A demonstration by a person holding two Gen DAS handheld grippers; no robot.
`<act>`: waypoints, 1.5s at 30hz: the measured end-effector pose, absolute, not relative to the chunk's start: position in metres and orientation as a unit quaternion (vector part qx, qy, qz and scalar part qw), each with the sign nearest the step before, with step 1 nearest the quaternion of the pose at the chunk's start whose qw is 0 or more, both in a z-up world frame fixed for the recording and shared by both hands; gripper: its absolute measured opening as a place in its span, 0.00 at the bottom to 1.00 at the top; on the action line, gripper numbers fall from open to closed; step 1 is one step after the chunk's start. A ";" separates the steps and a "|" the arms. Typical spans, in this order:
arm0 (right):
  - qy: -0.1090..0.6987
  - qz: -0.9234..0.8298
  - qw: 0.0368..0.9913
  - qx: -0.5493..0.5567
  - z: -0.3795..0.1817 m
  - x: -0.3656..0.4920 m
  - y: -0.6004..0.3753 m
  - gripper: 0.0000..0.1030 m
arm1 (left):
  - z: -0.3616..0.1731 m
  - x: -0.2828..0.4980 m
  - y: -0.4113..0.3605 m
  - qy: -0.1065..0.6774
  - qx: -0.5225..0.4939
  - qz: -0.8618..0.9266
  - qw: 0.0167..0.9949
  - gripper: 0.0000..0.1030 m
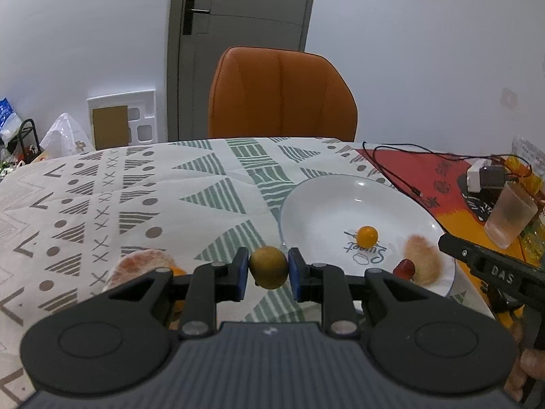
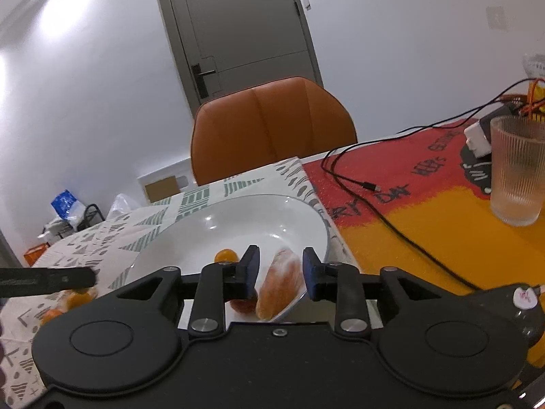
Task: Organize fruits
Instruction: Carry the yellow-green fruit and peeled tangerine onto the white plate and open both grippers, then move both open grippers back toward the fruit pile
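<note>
- A table fills the room's middle, under a patterned cloth (image 1: 102,197) of grey and green triangles; further right lies a red and yellow mat (image 2: 425,211).
- Behind the table stands an orange chair (image 1: 282,95), with a grey door (image 1: 242,10) in the white wall beyond it.
- On the cloth at the left sits a peeled orange (image 1: 143,266), partly hidden by the left claw's arm.
- The left claw (image 1: 268,271) pinches a small brownish-green fruit (image 1: 268,267) between its blue pads, held just short of the plate's near rim.
- The white plate (image 1: 323,204) lies right of that, holding a small yellow tomato (image 1: 367,236) near its middle, a red fruit (image 1: 404,268) and a pale orange segment (image 1: 422,259) at its right edge.
- The right claw (image 2: 281,272) is spread, its pads either side of the segment but apart from it; the segment looks blurred.
- A black cable (image 2: 374,204) trails over the mat, and a ribbed glass (image 2: 517,170) stands far right.
</note>
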State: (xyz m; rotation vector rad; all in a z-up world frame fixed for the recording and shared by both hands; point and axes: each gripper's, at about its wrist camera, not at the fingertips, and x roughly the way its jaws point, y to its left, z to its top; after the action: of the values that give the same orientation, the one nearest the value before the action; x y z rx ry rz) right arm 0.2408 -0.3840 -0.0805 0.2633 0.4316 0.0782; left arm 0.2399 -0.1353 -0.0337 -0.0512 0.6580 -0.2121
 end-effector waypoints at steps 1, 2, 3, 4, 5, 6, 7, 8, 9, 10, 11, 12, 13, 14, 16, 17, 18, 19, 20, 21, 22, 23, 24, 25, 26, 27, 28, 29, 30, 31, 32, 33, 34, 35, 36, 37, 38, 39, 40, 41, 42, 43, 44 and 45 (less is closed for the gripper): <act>0.214 0.039 0.967 0.131 -0.081 0.239 -0.385 0.32 | -0.034 0.242 -0.138 0.323 -0.023 -0.105 0.940 0.23; 0.215 0.038 0.967 0.134 -0.082 0.237 -0.386 0.33 | -0.034 0.244 -0.142 0.324 -0.021 -0.106 0.940 0.23; 0.215 0.039 0.966 0.138 -0.083 0.236 -0.388 0.33 | -0.035 0.246 -0.145 0.324 -0.019 -0.107 0.940 0.23; 0.215 0.042 0.965 0.143 -0.083 0.234 -0.390 0.33 | -0.034 0.247 -0.148 0.324 -0.017 -0.110 0.940 0.23; 0.215 0.045 0.964 0.148 -0.083 0.231 -0.391 0.34 | -0.034 0.248 -0.153 0.323 -0.016 -0.113 0.939 0.23; 0.215 0.046 0.964 0.151 -0.083 0.230 -0.392 0.35 | -0.034 0.248 -0.156 0.323 -0.015 -0.115 0.939 0.23; 0.215 0.049 0.963 0.153 -0.083 0.228 -0.393 0.36 | -0.034 0.249 -0.159 0.323 -0.015 -0.118 0.939 0.23; 0.215 0.051 0.963 0.155 -0.083 0.226 -0.393 0.38 | -0.034 0.250 -0.162 0.323 -0.015 -0.121 0.939 0.23; 0.214 0.052 0.963 0.157 -0.083 0.225 -0.394 0.38 | -0.035 0.251 -0.165 0.323 -0.014 -0.123 0.938 0.23; 0.212 0.052 0.963 0.158 -0.083 0.223 -0.394 0.39 | -0.035 0.251 -0.168 0.322 -0.013 -0.125 0.938 0.23; 0.210 0.053 0.963 0.159 -0.083 0.221 -0.395 0.41 | -0.035 0.252 -0.172 0.322 -0.011 -0.127 0.938 0.23; 0.210 0.053 0.963 0.161 -0.082 0.219 -0.396 0.42 | -0.035 0.253 -0.174 0.323 -0.010 -0.129 0.938 0.23; 0.210 0.052 0.963 0.164 -0.083 0.219 -0.396 0.44 | -0.034 0.253 -0.176 0.322 -0.009 -0.130 0.938 0.23; 0.210 0.051 0.962 0.167 -0.084 0.218 -0.397 0.44 | -0.033 0.252 -0.177 0.320 -0.007 -0.131 0.938 0.26; 0.212 0.051 0.961 0.169 -0.085 0.217 -0.398 0.45 | -0.032 0.251 -0.178 0.319 -0.005 -0.131 0.939 0.27; 0.213 0.051 0.961 0.170 -0.085 0.217 -0.397 0.45 | -0.032 0.250 -0.177 0.319 -0.006 -0.131 0.939 0.27; 0.214 0.051 0.960 0.171 -0.085 0.217 -0.397 0.45 | -0.032 0.250 -0.175 0.320 -0.007 -0.128 0.939 0.27; 0.214 0.052 0.960 0.172 -0.085 0.216 -0.397 0.45 | -0.031 0.249 -0.174 0.322 -0.008 -0.125 0.939 0.27; 0.213 0.052 0.960 0.172 -0.085 0.216 -0.396 0.46 | -0.031 0.249 -0.172 0.323 -0.009 -0.121 0.938 0.27; 0.213 0.053 0.960 0.172 -0.084 0.216 -0.396 0.47 | -0.031 0.248 -0.169 0.324 -0.010 -0.118 0.939 0.28; 0.212 0.054 0.960 0.172 -0.084 0.215 -0.395 0.48 | -0.031 0.247 -0.166 0.324 -0.011 -0.115 0.939 0.29; 0.212 0.054 0.961 0.171 -0.083 0.215 -0.394 0.50 | -0.031 0.246 -0.162 0.324 -0.011 -0.111 0.939 0.31; 0.212 0.054 0.961 0.171 -0.083 0.215 -0.393 0.51 | -0.030 0.245 -0.159 0.324 -0.012 -0.106 0.940 0.34; 0.212 0.055 0.961 0.172 -0.083 0.214 -0.393 0.53 | -0.030 0.244 -0.156 0.324 -0.014 -0.102 0.940 0.36; 0.211 0.056 0.961 0.172 -0.082 0.213 -0.392 0.55 | -0.029 0.243 -0.153 0.325 -0.016 -0.100 0.941 0.39; 0.210 0.056 0.961 0.172 -0.082 0.211 -0.391 0.56 | -0.028 0.242 -0.149 0.324 -0.019 -0.097 0.941 0.43; 0.210 0.057 0.961 0.172 -0.081 0.211 -0.390 0.57 | -0.027 0.241 -0.145 0.324 -0.022 -0.094 0.941 0.46; 0.211 0.056 0.961 0.170 -0.081 0.210 -0.389 0.57 | -0.025 0.239 -0.141 0.322 -0.026 -0.090 0.942 0.50; 0.211 0.056 0.961 0.168 -0.080 0.210 -0.387 0.58 | -0.023 0.238 -0.138 0.320 -0.029 -0.086 0.943 0.53; 0.211 0.057 0.961 0.168 -0.079 0.209 -0.387 0.60 | -0.021 0.236 -0.134 0.317 -0.033 -0.082 0.944 0.55; 0.209 0.058 0.962 0.167 -0.078 0.208 -0.385 0.63 | -0.019 0.234 -0.131 0.314 -0.035 -0.078 0.946 0.58; 0.208 0.058 0.962 0.167 -0.077 0.207 -0.384 0.64 | -0.017 0.232 -0.127 0.311 -0.036 -0.075 0.947 0.60; 0.206 0.059 0.962 0.167 -0.076 0.206 -0.382 0.68 | -0.015 0.230 -0.124 0.309 -0.036 -0.071 0.948 0.65; 0.204 0.061 0.963 0.166 -0.075 0.205 -0.380 0.71 | -0.013 0.229 -0.121 0.306 -0.036 -0.069 0.949 0.69; 0.203 0.063 0.963 0.166 -0.074 0.204 -0.378 0.73 | -0.012 0.227 -0.118 0.302 -0.036 -0.066 0.950 0.73; 0.203 0.064 0.963 0.165 -0.073 0.204 -0.376 0.76 | -0.010 0.225 -0.114 0.299 -0.036 -0.064 0.951 0.75; 0.203 0.065 0.963 0.163 -0.072 0.203 -0.373 0.80 | -0.009 0.224 -0.111 0.297 -0.036 -0.066 0.952 0.77; 0.203 0.066 0.963 0.161 -0.071 0.202 -0.371 0.83 | -0.008 0.223 -0.108 0.297 -0.037 -0.067 0.952 0.78; 0.203 0.067 0.964 0.159 -0.070 0.202 -0.368 0.90 | -0.006 0.222 -0.104 0.296 -0.039 -0.067 0.952 0.78; 0.201 0.066 0.965 0.158 -0.068 0.201 -0.365 0.95 | -0.005 0.222 -0.101 0.295 -0.041 -0.064 0.952 0.79; 0.198 0.065 0.965 0.158 -0.067 0.200 -0.363 0.97 | -0.003 0.221 -0.097 0.294 -0.042 -0.060 0.953 0.80; 0.196 0.067 0.965 0.158 -0.066 0.199 -0.360 0.99 | -0.001 0.219 -0.093 0.291 -0.043 -0.055 0.954 0.81; 0.196 0.071 0.965 0.159 -0.065 0.199 -0.358 1.00 | 0.000 0.218 -0.090 0.289 -0.044 -0.052 0.955 0.83; 0.196 0.076 0.965 0.160 -0.064 0.199 -0.355 1.00 | 0.002 0.216 -0.086 0.286 -0.046 -0.048 0.956 0.84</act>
State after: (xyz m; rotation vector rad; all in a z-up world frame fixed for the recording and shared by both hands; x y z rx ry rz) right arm 0.1986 -0.3552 -0.0638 0.3232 0.3962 0.1534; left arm 0.2164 -0.0856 0.0022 -0.0935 0.5807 -0.0976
